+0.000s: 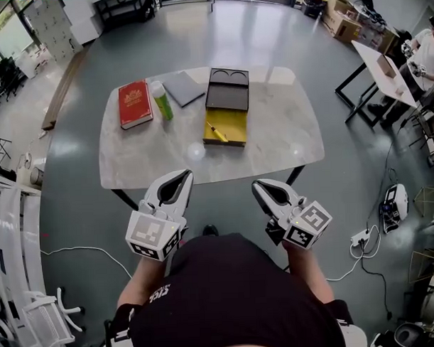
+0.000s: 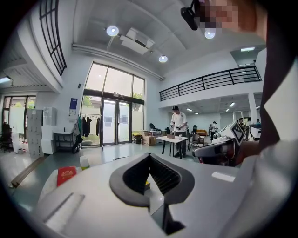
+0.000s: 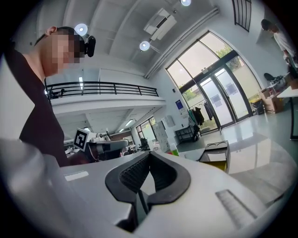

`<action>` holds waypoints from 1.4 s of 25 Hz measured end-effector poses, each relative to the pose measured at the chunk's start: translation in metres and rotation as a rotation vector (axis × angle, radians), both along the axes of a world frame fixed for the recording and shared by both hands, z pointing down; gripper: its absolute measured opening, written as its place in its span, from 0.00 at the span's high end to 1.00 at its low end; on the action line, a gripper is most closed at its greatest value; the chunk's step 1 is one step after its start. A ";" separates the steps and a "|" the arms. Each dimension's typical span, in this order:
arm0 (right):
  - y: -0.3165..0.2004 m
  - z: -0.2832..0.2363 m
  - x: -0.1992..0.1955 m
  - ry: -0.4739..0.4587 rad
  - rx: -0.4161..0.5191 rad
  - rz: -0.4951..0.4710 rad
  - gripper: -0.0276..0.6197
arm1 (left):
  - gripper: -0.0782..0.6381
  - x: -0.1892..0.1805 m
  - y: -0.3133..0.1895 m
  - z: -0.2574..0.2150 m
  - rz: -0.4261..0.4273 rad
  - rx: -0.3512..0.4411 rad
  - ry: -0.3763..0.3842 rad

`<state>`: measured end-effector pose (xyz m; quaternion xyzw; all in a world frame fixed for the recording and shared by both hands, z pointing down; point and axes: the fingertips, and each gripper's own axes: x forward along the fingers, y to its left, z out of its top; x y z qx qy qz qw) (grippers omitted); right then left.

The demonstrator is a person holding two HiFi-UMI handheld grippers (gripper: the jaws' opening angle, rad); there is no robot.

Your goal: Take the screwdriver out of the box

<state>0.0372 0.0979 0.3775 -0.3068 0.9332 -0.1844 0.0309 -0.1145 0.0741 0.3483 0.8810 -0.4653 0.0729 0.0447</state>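
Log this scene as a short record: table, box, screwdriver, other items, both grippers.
table: pale marble top
box: open, yellow inside, dark lid lying open on its far side
screwdriver: yellow handle, lying inside the box
other items: red book, green bottle, grey pad, all left of the box
left gripper: jaws together, empty, short of the table's near edge
right gripper: jaws together, empty, short of the table's near edge
task step: screwdriver not yet taken out
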 end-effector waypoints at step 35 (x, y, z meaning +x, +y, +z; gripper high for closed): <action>-0.263 0.034 -0.033 0.022 -0.130 -0.309 0.94 | 0.89 0.000 -0.234 0.023 -0.184 -0.110 -0.030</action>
